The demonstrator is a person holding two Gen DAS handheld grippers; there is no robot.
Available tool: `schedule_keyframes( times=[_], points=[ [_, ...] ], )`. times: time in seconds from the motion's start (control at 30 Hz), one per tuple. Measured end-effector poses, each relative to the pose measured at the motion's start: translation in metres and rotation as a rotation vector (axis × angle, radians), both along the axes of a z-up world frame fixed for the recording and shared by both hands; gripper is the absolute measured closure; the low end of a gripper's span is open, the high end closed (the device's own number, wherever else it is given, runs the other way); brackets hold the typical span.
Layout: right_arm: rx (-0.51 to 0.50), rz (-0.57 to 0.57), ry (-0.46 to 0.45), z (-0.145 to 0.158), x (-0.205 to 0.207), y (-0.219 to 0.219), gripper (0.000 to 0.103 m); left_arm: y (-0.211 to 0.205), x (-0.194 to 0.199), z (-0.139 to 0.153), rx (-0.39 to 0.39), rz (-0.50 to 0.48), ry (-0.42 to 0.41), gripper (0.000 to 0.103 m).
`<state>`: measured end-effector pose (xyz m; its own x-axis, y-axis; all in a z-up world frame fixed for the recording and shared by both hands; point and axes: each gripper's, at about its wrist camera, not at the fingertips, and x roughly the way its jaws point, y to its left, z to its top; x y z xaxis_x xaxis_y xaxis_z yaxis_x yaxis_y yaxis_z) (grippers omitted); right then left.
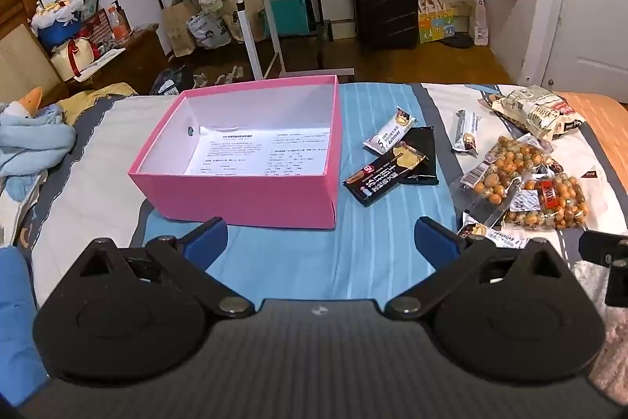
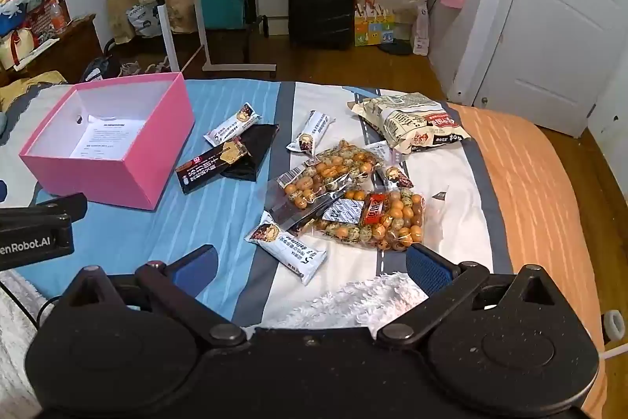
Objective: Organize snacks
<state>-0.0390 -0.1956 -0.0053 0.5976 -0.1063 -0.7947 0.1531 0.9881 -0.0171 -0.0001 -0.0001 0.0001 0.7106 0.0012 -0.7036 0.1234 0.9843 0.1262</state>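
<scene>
Right gripper (image 2: 312, 266): jaws apart, empty, poised just short of the nearest white foil-wrapped snack bar (image 2: 285, 252); best pinched across its narrow middle.
Left gripper (image 1: 320, 242): jaws apart, empty, facing the box.
Snacks: scattered on the striped bedspread (image 2: 219, 214).
Pink cardboard box (image 1: 251, 193): holds only a printed sheet (image 1: 261, 154).

I see the pink box (image 2: 114, 160) sitting open on the bed, a printed sheet (image 2: 108, 136) flat on its white floor. Just right of it a white snack bar (image 2: 233, 125) and a dark bar (image 2: 214, 165) overlap a black pouch (image 2: 255, 152). Another white bar (image 2: 312, 132) lies further right. Two clear bags of orange-and-speckled nuts (image 2: 333, 171) (image 2: 384, 218) touch each other. A cream printed bag (image 2: 412, 122) lies beyond them, and a third white bar (image 2: 286, 248) nearest me.
</scene>
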Motion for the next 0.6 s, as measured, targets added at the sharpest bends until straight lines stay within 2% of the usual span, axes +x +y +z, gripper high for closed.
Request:
schedule_keyframes(
  times=[0.23,0.6],
  points=[
    [-0.011,0.008,0.027,-0.0018,0.0029,0.0032,0.000,0.0083,0.0019,-0.0004,-0.061,-0.016,0.014,0.000],
    [-0.019,0.009,0.033,-0.0048,0.0053,0.0061,0.000,0.0082,0.0013,-0.0053,-0.047,-0.028,0.019,0.000]
  ],
)
